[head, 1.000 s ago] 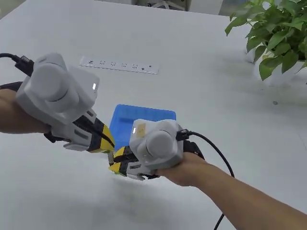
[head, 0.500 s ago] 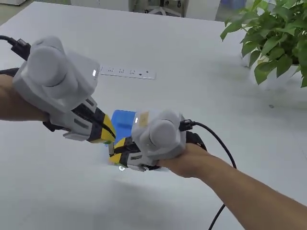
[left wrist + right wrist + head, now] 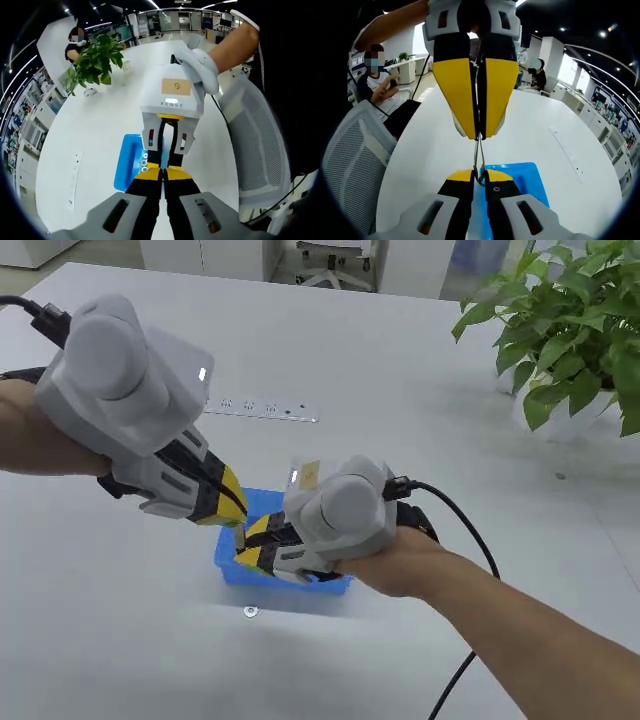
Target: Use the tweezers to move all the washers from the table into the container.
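The thin metal tweezers [image 3: 479,150] run between the two grippers, which face each other tip to tip. My left gripper [image 3: 232,510] is shut on the tweezers' upper part, and in the right gripper view it [image 3: 479,134] comes down from the top. My right gripper [image 3: 480,176] is shut around the tweezers' tips. I cannot tell whether a washer sits in those tips. Both grippers hang over the blue container [image 3: 300,585]. One washer [image 3: 250,612] lies on the white table just in front of the container.
A white power strip [image 3: 258,408] lies on the table behind the container. A potted plant [image 3: 560,320] stands at the back right. The right gripper's black cable [image 3: 462,542] trails toward the near edge. A mesh office chair [image 3: 355,150] stands beside the table.
Both grippers, still on the tweezers, have moved from the table in front of the container to above the container. The washer seen under them half a second ago still lies on the table.
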`<state>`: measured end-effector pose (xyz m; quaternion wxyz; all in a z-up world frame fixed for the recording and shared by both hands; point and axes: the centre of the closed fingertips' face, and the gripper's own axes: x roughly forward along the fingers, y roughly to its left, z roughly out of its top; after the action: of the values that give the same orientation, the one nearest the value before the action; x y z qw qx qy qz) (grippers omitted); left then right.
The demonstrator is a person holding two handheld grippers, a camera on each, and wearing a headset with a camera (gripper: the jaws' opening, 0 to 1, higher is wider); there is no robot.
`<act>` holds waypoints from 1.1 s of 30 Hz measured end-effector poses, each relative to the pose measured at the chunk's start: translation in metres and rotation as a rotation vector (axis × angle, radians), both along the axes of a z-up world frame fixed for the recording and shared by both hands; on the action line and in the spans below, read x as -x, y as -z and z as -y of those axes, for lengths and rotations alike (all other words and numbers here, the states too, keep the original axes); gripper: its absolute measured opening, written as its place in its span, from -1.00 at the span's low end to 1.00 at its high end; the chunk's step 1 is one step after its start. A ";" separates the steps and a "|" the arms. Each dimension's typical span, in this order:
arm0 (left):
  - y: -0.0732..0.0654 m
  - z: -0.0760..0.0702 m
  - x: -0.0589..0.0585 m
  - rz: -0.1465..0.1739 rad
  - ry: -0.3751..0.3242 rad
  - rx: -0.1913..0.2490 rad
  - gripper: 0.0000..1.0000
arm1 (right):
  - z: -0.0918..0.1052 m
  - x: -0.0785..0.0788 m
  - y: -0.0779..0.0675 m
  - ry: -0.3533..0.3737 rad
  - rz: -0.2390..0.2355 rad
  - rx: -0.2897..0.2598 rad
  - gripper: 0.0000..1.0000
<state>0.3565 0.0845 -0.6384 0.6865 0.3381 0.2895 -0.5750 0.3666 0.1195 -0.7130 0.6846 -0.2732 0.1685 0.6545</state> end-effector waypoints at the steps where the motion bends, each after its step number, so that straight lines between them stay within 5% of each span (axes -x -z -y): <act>1: 0.000 0.000 -0.002 0.002 0.001 0.000 -0.90 | 0.000 -0.002 0.000 0.001 0.002 0.000 -0.81; 14: 0.008 0.006 -0.025 0.000 0.006 0.004 -0.90 | 0.007 -0.024 0.007 0.019 0.004 0.009 -0.81; 33: 0.044 0.009 -0.047 -0.032 -0.013 -0.011 -0.90 | 0.010 -0.043 0.045 0.033 -0.060 0.041 -0.80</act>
<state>0.4032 0.0759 -0.6820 0.6835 0.3306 0.3058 -0.5745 0.4101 0.1090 -0.7582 0.6840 -0.2649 0.2068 0.6475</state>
